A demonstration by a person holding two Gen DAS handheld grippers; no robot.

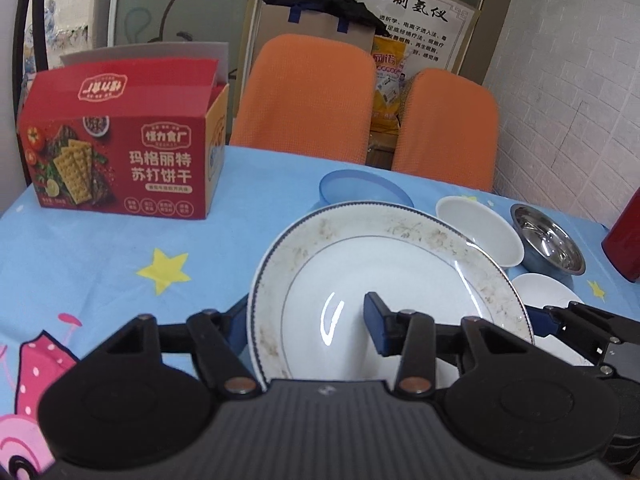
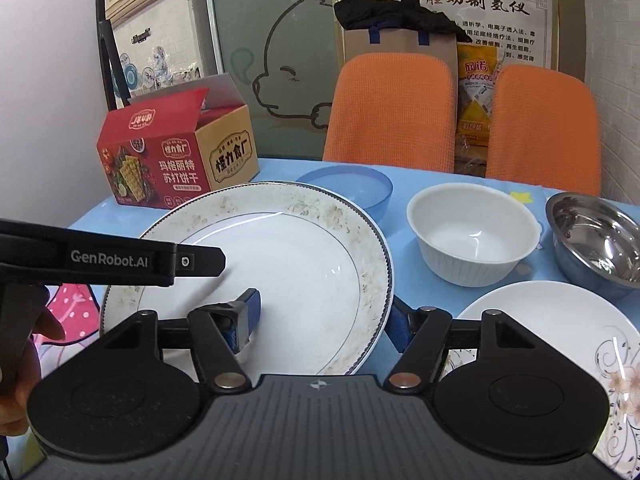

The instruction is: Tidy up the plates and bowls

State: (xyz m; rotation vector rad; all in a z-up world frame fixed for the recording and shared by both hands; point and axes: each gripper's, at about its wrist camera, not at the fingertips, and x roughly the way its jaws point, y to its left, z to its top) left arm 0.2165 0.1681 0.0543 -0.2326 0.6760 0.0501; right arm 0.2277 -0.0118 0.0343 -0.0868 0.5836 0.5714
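Observation:
A large white plate (image 1: 400, 264) (image 2: 288, 248) with a faded gold rim pattern is held between both grippers, tilted over the blue tablecloth. My left gripper (image 1: 308, 318) is shut on its left rim, one blue pad on top and the other under the edge. My right gripper (image 2: 322, 320) (image 1: 540, 320) is shut on the right rim in the same way. The left gripper's black housing (image 2: 120, 260) crosses the right wrist view, with a hand below it. Beyond the plate stand a blue bowl (image 1: 364, 188) (image 2: 352, 188), a white bowl (image 1: 480, 232) (image 2: 472, 232) and a steel bowl (image 1: 548, 240) (image 2: 600, 240).
A smaller flowered plate (image 2: 560, 320) (image 1: 544, 292) lies at the right, under the big plate's edge. A red cracker box (image 1: 120, 152) (image 2: 160, 160) stands open at the back left. Two orange chairs (image 1: 308, 96) (image 2: 392, 108) line the far table edge. A red container (image 1: 624, 240) stands far right.

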